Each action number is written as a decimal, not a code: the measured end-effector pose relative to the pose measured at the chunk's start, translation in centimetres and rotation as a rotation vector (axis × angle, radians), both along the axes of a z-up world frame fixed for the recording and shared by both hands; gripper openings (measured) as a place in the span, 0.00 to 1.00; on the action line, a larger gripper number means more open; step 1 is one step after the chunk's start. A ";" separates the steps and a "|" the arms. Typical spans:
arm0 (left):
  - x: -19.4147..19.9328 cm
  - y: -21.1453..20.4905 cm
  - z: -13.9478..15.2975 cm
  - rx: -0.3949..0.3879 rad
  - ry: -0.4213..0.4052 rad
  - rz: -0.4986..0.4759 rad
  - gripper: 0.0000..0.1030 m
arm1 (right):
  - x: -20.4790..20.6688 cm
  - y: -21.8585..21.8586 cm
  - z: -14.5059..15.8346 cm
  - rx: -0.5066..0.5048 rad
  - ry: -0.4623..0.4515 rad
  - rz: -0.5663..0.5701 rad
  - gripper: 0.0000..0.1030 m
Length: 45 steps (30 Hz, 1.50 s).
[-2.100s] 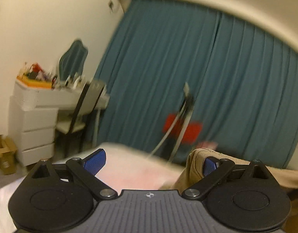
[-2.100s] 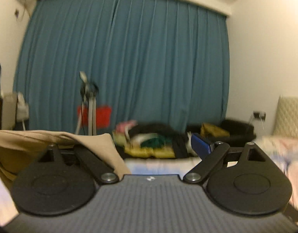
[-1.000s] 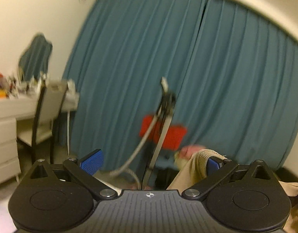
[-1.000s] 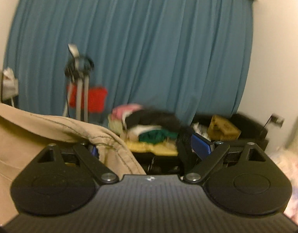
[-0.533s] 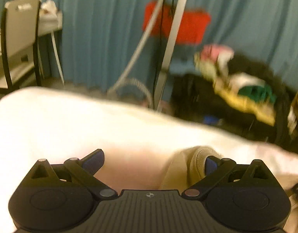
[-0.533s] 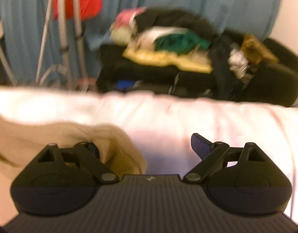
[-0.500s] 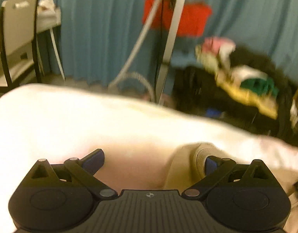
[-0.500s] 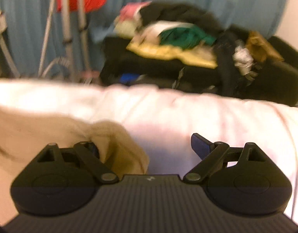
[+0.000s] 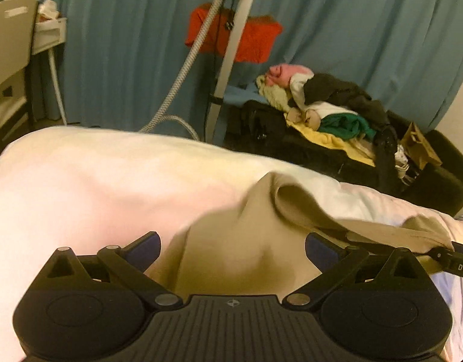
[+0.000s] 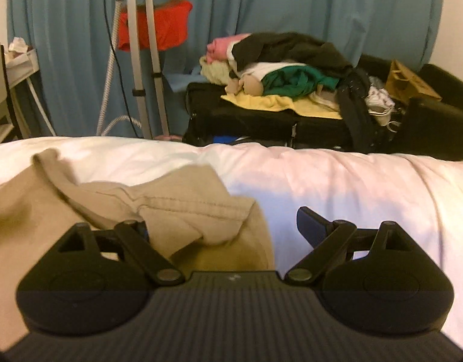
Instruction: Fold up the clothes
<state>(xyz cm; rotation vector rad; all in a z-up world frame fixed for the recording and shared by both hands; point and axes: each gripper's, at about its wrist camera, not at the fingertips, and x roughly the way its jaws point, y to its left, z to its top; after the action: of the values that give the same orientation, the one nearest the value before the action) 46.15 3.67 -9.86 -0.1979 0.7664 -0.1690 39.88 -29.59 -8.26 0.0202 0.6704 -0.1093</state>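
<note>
**Laying a tan garment out between two spread grippers**

Draping over the white, softly rumpled bed cover (image 9: 80, 181), the tan cotton garment with a stitched hem (image 10: 177, 208) runs side to side between the two tools, its long axis roughly parallel to the bed's far edge. Seen from the left wrist, the left gripper (image 9: 231, 246) has its blue-padded fingers (image 9: 142, 249) set wide apart, with the cloth bunched loosely between them and a raised fold drooping over the right-hand pad; nothing is pinched. Seen from the right wrist, the right gripper (image 10: 222, 226) stands just as wide, its left pad buried under the hem and its other pad bare above the bed cover, so this end lies loose too. The bulk of the fabric lies to the right gripper's left, toward the other tool (each holds one end of the same edge, by my reading). Either tool is near enough to re-grip; the next fold likely turns on taking the hem by the right gripper.

Beyond the bed stand a metal tripod (image 10: 141, 60), a blue curtain (image 10: 292, 6) and a heap of mixed clothes on a black case (image 10: 276, 72).
</note>
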 end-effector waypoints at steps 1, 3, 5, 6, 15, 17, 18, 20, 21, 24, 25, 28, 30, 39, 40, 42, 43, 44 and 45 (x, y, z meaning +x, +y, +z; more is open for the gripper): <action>-2.0 0.5 0.3 -0.010 -0.006 0.007 1.00 | -1.2 0.1 0.2 0.013 -0.003 -0.006 0.88; -5.9 1.6 0.8 -0.031 -0.018 0.020 1.00 | -3.5 0.4 0.5 0.039 -0.007 -0.018 0.88; -9.9 2.7 1.3 -0.051 -0.030 0.034 1.00 | -5.6 0.4 0.8 0.069 0.028 -0.021 0.88; -11.9 3.2 1.6 -0.061 -0.036 0.040 1.00 | -6.5 0.4 0.9 0.083 0.034 -0.018 0.88; -18.1 8.6 -1.0 -0.270 0.033 0.161 0.99 | -20.9 1.4 3.0 0.274 -0.020 0.020 0.88; -16.9 9.7 -2.4 -0.304 0.056 0.210 0.95 | -24.6 1.3 2.1 0.335 -0.032 0.008 0.88; -15.7 9.8 -3.1 -0.313 0.066 0.238 0.94 | -25.8 1.4 1.5 0.351 -0.037 0.001 0.88; -13.8 10.5 -4.3 -0.343 0.079 0.284 0.91 | -28.1 1.6 0.1 0.383 -0.045 -0.014 0.88; -13.0 10.6 -4.6 -0.352 0.068 0.292 0.89 | -28.5 1.7 -0.6 0.385 -0.044 -0.034 0.88; -11.1 9.7 -4.4 -0.253 0.027 0.282 0.62 | -27.7 1.8 -2.2 0.361 -0.036 -0.052 0.88; -10.5 9.0 -4.4 -0.202 0.022 0.277 0.38 | -27.2 1.8 -2.7 0.352 -0.032 -0.054 0.88; -9.5 7.1 -3.6 -0.089 0.021 0.218 0.03 | -26.0 1.5 -3.8 0.345 -0.028 -0.064 0.88; -10.0 5.2 -2.0 -0.007 -0.040 0.186 0.02 | -25.4 0.9 -4.3 0.365 -0.036 -0.074 0.88; -14.5 -11.5 0.4 0.247 -0.200 -0.322 0.02 | -25.1 -2.3 -5.1 0.404 -0.056 -0.152 0.88; -14.9 -13.4 -0.3 0.251 -0.187 -0.368 0.02 | -25.1 -2.6 -5.1 0.407 -0.060 -0.163 0.88; -15.2 -16.1 -2.8 0.280 -0.155 -0.411 0.02 | -25.0 -3.0 -5.0 0.415 -0.065 -0.180 0.88; -15.1 -17.0 -4.1 0.293 -0.134 -0.415 0.02 | -24.9 -3.1 -5.0 0.419 -0.066 -0.184 0.88; -15.0 -17.4 -4.9 0.298 -0.126 -0.408 0.02 | -24.9 -3.2 -5.0 0.421 -0.071 -0.182 0.88; -15.2 -17.1 -5.1 0.283 -0.129 -0.402 0.02 | -24.9 -3.3 -5.0 0.419 -0.076 -0.179 0.88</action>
<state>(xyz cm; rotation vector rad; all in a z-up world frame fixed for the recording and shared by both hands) 30.97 -13.43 -14.91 0.2369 0.6859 -0.4455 15.00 -32.85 -13.25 0.4862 0.6049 -0.1381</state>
